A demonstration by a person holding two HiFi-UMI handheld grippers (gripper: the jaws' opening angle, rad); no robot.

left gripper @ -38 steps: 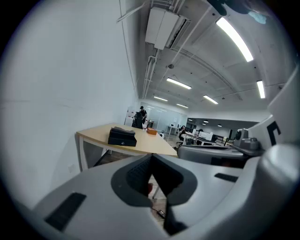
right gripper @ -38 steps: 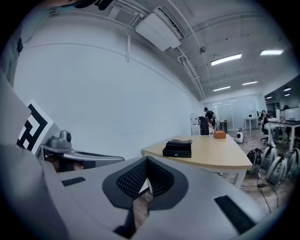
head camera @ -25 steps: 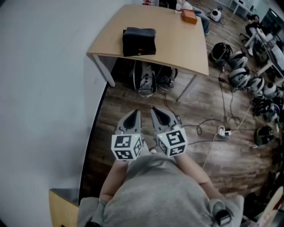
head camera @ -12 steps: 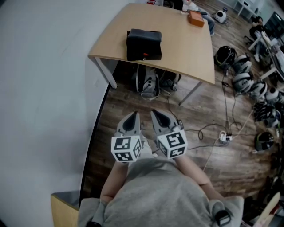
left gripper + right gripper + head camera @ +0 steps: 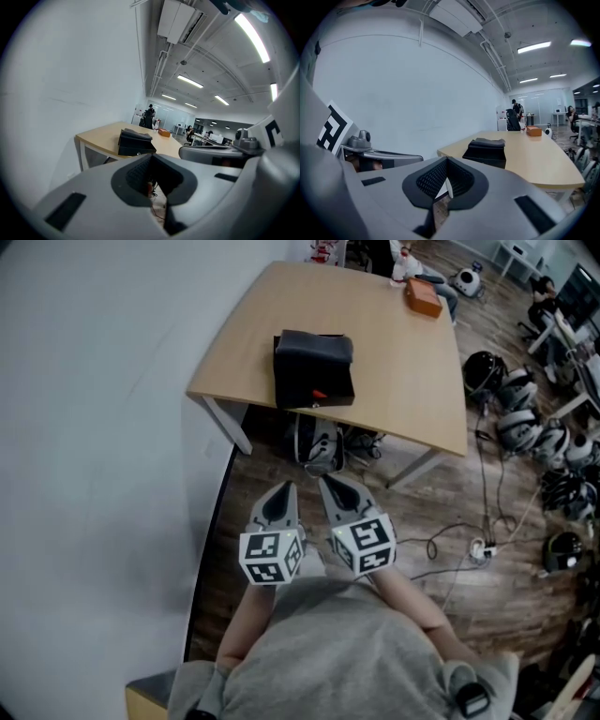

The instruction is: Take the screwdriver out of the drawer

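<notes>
A black drawer box point(image 5: 314, 369) with a small red mark on its front stands on the pale wooden table point(image 5: 403, 352); it also shows in the left gripper view point(image 5: 136, 142) and the right gripper view point(image 5: 485, 151). No screwdriver is visible. My left gripper point(image 5: 277, 504) and right gripper point(image 5: 339, 493) are held side by side in front of the person's body, over the wooden floor and short of the table. Both point toward the box. The left gripper point(image 5: 152, 185) and right gripper point(image 5: 445, 187) are shut with nothing between the jaws.
A white wall point(image 5: 94, 427) runs along the left. A backpack point(image 5: 319, 442) sits under the table. An orange box point(image 5: 424, 298) lies at the table's far end. Several helmets point(image 5: 511, 404) and a power strip with cables point(image 5: 483, 547) lie on the floor at right.
The table and black box have come closer and sit lower in the head view. Both grippers stay side by side and shut.
</notes>
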